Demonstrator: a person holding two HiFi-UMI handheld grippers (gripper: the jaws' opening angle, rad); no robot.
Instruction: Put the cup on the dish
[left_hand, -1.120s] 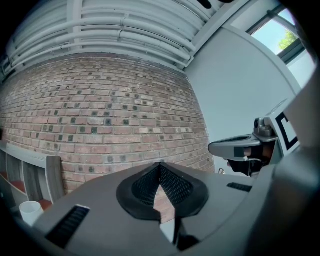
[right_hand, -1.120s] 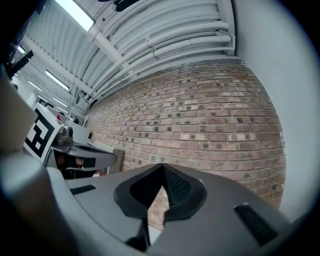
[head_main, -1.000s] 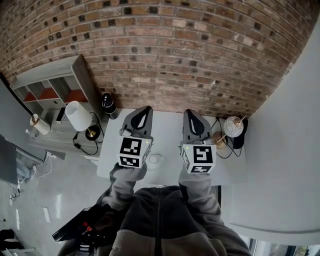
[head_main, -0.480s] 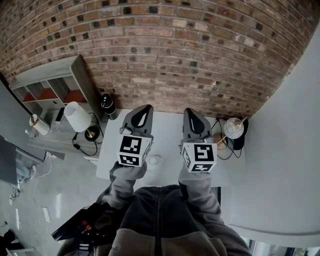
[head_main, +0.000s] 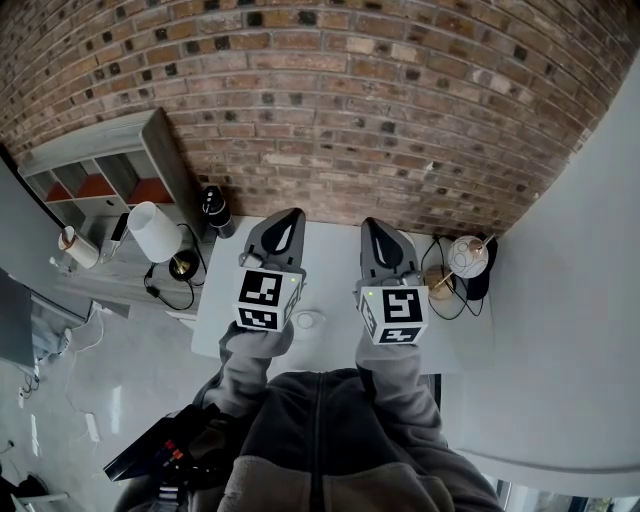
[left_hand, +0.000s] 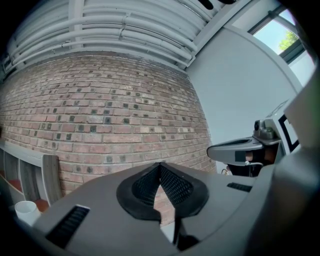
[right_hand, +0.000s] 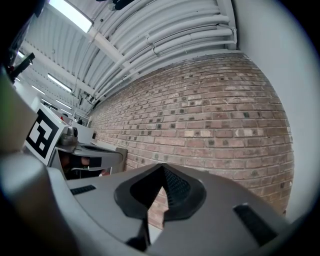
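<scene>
In the head view my two grey grippers are held side by side and level over a white table (head_main: 330, 250), both pointing at the brick wall. The left gripper (head_main: 288, 216) has its jaws meeting at the tip with nothing between them, as the left gripper view (left_hand: 160, 165) also shows. The right gripper (head_main: 373, 224) is likewise shut and empty, tips together in its own view (right_hand: 162, 167). A small white round thing (head_main: 308, 321) sits on the table between the two marker cubes; whether it is the cup or the dish I cannot tell.
At the table's right end stand a white globe-shaped object with a stick (head_main: 466, 254), a brown round item (head_main: 437, 279) and dark cables. A white lamp (head_main: 157, 232), a black bottle (head_main: 217, 208) and a grey shelf unit (head_main: 110, 170) are on the left.
</scene>
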